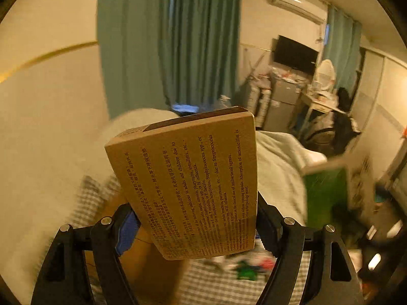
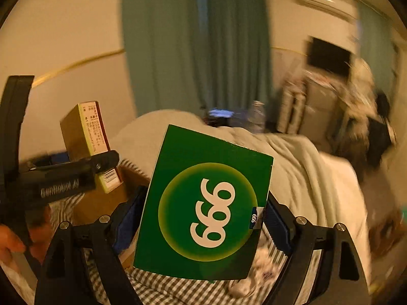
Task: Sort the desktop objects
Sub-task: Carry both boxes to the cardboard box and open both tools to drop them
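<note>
**Q:** Boxes first — where are the two of them?

**A:** Both are up in the air, one in each tool. The tan medicine box, printed with small Chinese and English text, sits between the fingers of the left hand-held gripper, which is clamped on its lower sides. The box leans back and to the left, with its dark-banded top edge pointing away from the camera.

**Q:** And the other one?

**A:** The green box, with a white "999" in a yellow-green circle, is pinched the same way by the right hand-held gripper. The blue pads press against its edges, and it tilts a little to the right.

**Q:** Can each tool see the other?

**A:** Yes. In the right wrist view the left tool appears at the left edge, carrying the tan box upright above a brown cardboard carton. In the left wrist view the green box is a blurred shape at the right, well apart from the tan one.

**Q:** What lies underneath?

**A:** A checked sheet on a bed, with a pale blanket heaped behind. Some small items lie blurred on the sheet; I cannot tell what they are.

**Q:** And the background?

**A:** Green curtains, a wall air conditioner, a dark screen above cluttered furniture.
</note>
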Tool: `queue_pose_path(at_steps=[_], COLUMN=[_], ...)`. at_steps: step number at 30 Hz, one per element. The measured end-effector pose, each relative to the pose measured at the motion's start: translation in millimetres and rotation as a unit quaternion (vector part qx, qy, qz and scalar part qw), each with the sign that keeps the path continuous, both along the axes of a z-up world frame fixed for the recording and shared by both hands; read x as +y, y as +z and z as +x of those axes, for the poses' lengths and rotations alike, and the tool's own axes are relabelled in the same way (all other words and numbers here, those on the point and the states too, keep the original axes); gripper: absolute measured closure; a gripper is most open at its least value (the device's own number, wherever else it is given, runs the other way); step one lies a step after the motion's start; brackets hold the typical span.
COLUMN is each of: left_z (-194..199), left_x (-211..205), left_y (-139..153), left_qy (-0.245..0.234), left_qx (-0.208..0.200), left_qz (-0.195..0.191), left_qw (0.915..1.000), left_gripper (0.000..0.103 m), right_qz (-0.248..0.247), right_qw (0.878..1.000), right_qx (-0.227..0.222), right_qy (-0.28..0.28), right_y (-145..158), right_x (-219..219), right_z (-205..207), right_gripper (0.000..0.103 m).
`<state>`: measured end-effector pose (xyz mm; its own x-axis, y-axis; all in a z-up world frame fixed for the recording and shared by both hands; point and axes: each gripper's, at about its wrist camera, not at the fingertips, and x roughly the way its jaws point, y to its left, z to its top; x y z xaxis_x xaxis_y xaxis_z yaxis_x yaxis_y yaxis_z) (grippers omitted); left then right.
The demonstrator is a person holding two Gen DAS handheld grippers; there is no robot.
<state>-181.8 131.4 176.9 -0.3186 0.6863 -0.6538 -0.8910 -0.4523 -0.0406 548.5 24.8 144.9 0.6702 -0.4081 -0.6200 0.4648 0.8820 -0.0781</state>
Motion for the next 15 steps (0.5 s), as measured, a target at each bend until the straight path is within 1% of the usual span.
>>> queue_pose_path(at_steps=[1, 3, 5, 6, 7, 8, 11, 13, 15], left_z=[-13, -42, -69, -77, -87, -95, -110, -118, -129], left_x=[-4, -9, -9, -7, -5, -3, 2, 6, 10], left_y=[-4, -24, -54, -68, -81, -93, -120, -131, -139], left_qy=[0.004, 0.012, 0.026, 0.035, 0.001, 0.002, 0.001, -0.002, -0.002], left_qx=[-0.001, -0.027, -0.054, -0.058, -0.059, -0.056, -0.05, -0.061, -0.079], left_qz=[-0.002, -0.006, -0.036, -0.053, -0.066, -0.081, -0.116, -0.128, -0.134], left_qw=[1.0, 0.9996, 0.9975, 0.9963, 0.9961, 0.9951, 0.992, 0.9899, 0.9879], left_gripper=[0.023, 0.023, 0.023, 0.023, 0.023, 0.023, 0.023, 0.023, 0.023], right_qz=[-0.013, -0.025, -0.01, 0.011, 0.035, 0.07, 0.126, 0.141, 0.146], right_qw=[1.0, 0.999, 0.999, 0.999, 0.999, 0.996, 0.99, 0.987, 0.986], right_qx=[0.014, 0.027, 0.024, 0.018, 0.02, 0.037, 0.06, 0.073, 0.076], right_qy=[0.008, 0.03, 0.039, 0.04, 0.036, 0.036, 0.014, -0.002, -0.006], right_y=[10, 17, 8, -5, -17, -37, -84, -104, -116], right_x=[2, 9, 15, 13, 9, 3, -13, -18, -20], right_z=[15, 41, 62, 74, 87, 106, 143, 162, 180], right_gripper=[0.018, 0.018, 0.018, 0.018, 0.018, 0.019, 0.019, 0.019, 0.019])
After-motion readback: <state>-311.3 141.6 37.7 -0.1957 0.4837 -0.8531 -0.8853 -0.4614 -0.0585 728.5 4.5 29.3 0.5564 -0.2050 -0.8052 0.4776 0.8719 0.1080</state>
